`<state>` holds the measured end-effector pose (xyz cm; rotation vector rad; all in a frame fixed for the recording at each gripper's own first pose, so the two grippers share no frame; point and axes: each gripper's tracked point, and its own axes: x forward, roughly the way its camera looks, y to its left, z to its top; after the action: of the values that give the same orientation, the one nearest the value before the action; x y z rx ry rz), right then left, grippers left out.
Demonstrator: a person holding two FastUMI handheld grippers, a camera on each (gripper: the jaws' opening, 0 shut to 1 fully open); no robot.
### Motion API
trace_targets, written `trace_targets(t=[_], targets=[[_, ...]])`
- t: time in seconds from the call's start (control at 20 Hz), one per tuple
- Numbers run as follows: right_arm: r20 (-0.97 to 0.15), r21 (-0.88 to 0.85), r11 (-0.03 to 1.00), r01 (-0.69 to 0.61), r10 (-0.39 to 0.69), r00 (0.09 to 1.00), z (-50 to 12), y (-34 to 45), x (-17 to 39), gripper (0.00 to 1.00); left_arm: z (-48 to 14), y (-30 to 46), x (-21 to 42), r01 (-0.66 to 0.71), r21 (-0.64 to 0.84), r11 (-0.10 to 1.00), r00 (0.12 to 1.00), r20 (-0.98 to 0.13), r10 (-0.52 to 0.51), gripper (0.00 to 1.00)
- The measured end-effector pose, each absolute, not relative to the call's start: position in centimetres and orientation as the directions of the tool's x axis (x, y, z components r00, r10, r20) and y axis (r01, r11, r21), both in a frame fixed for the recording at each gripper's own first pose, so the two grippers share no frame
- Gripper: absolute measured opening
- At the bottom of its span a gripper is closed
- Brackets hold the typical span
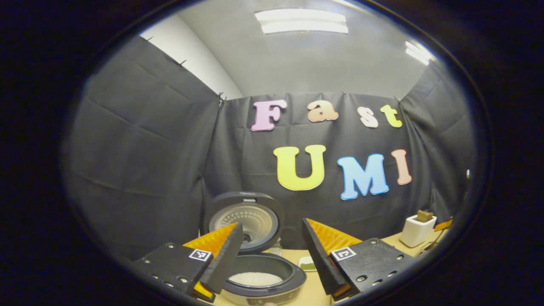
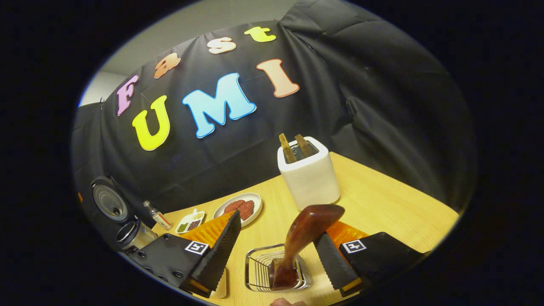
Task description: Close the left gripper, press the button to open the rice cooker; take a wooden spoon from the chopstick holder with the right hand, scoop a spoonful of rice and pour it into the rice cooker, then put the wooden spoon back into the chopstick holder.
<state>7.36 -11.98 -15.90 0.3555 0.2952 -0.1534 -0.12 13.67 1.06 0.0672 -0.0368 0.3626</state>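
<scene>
With rice in the open rice cooker [image 1: 259,272] and the wooden spoon [image 2: 304,238] standing in its chopstick holder [image 2: 255,272], I judge the job finished, my left gripper [image 1: 272,255] and right gripper [image 2: 276,255] both wide and empty, ready to withdraw.

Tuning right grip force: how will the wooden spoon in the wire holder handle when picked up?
The wooden spoon looks rigid and probably light. Its glossy surface may be slippery. It leans loosely in the chopstick holder, so a nudge from the open right gripper would likely tilt it.
</scene>
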Motion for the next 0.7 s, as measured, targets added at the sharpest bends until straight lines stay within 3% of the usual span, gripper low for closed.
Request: trace_targets(t=[0.15, 0.4, 0.7], targets=[[-0.227, 0.21, 0.954, 0.214, -0.165, 0.96, -13.1, -12.5, 4.7, 0.98, 2.6, 16.7, 2.4, -0.381, 0.108, 0.918, 0.925, 0.067, 0.375, 0.86], [-0.107, 0.137, 0.962, 0.236, -0.223, 0.969, -8.8, -12.7, 2.1, 0.98, 3.9, 21.6, 8.6, -0.398, 0.071, 0.915, 0.917, -0.001, 0.399, 0.86], [-0.118, 0.075, 0.967, 0.244, -0.235, 0.965, -9.7, -11.7, -0.2, 0.98, 3.7, 25.2, 15.1, -0.383, 0.066, 0.921, 0.91, -0.14, 0.389, 0.86]])
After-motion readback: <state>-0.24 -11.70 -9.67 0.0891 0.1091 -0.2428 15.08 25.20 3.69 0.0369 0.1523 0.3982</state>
